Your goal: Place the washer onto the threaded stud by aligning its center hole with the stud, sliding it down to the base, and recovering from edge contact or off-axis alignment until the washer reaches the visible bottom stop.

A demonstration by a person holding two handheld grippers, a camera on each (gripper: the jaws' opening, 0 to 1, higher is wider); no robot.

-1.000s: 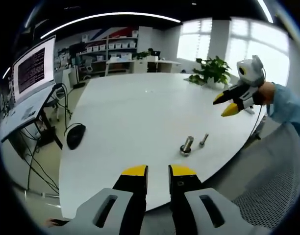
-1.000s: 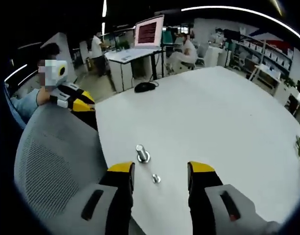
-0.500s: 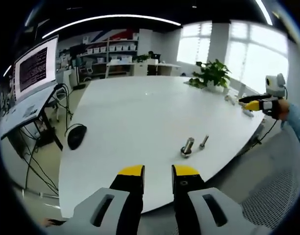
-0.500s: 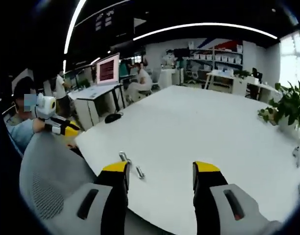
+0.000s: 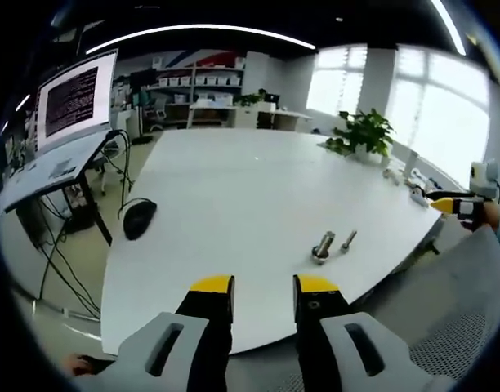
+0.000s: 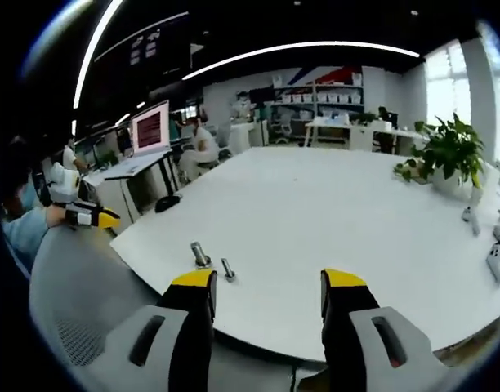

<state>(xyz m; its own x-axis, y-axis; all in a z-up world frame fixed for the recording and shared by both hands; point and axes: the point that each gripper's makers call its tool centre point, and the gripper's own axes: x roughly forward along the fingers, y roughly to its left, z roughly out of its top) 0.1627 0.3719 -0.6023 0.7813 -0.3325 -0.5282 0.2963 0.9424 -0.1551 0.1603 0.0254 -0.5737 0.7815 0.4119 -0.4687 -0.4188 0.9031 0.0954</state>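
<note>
Both grippers are hanging empty with jaws apart, the left gripper below the threaded stud and small bolt sitting right of centre on the white table.

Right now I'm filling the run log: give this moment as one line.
phase: pre-grasp | left tongs: open, empty | right tongs: open, empty | stud and smaller bolt: on table, untouched | washer: not discernible
</note>
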